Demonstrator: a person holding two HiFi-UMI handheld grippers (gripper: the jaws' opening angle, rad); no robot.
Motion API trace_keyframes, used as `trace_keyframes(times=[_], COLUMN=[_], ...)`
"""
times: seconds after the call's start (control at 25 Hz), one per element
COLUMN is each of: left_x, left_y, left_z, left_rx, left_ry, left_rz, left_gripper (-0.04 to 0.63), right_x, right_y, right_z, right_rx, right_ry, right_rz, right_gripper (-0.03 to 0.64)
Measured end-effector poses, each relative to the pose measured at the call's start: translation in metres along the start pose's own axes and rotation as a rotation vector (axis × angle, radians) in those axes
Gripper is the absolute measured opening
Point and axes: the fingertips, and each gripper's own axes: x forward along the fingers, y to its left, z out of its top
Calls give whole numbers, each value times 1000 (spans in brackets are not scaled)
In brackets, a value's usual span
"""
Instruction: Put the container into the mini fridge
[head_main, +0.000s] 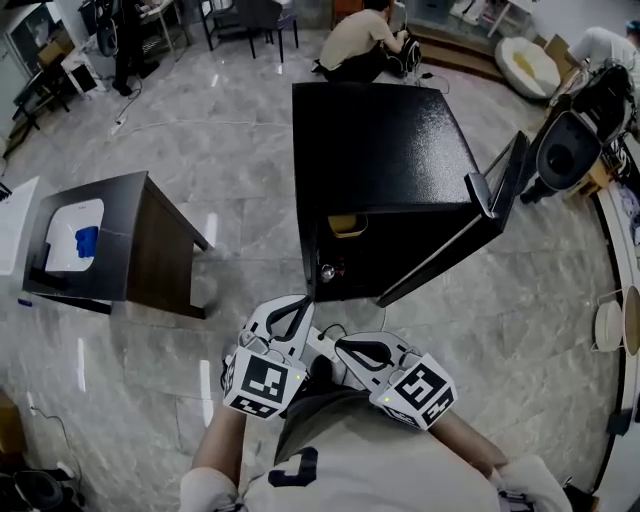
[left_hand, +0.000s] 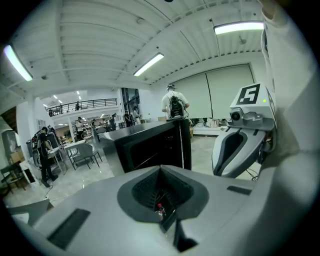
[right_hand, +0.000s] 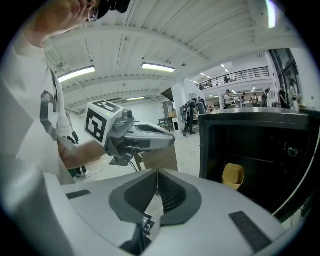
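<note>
The container (right_hand: 233, 176) stands already inside the mini fridge (head_main: 380, 150), ahead of both tools. The left gripper (left_hand: 160, 168) has its jaws together on nothing; the right gripper (right_hand: 157, 172), just beside it, is the same. The door (head_main: 500, 180) is open: if it is pushed carelessly, I think it may knock the container, which seems near the shelf's front. It is small, yellow, upright, open-topped

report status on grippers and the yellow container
Both shut, empty: left gripper, right gripper. Inside the mini fridge: yellow container, door open. Nothing seen blocking the opening.
</note>
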Motion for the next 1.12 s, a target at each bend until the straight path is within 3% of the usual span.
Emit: trace_keyframes(times=[0.36,0.76,0.92,1.12], left_x=[8,9,7,7], left_y=[-56,-115,-152,-201], left_z=[60,84,90,107], left_rx=[60,49,36,49], left_ry=[-84,-79,-96,-122], left_rz=[1,77,73,45], left_gripper=[49,49,49,49], right_x=[-75,-143,-165,-205], right_y=[-14,-10,-4,-9], right_z=[-12,-43,-52,-33], right_rx=[-15,-41,-55,-57], right_ry=[-100,-99,-104,-182], right_rz=[-55,-19,-3,-12], right_gripper=[31,31,31,31])
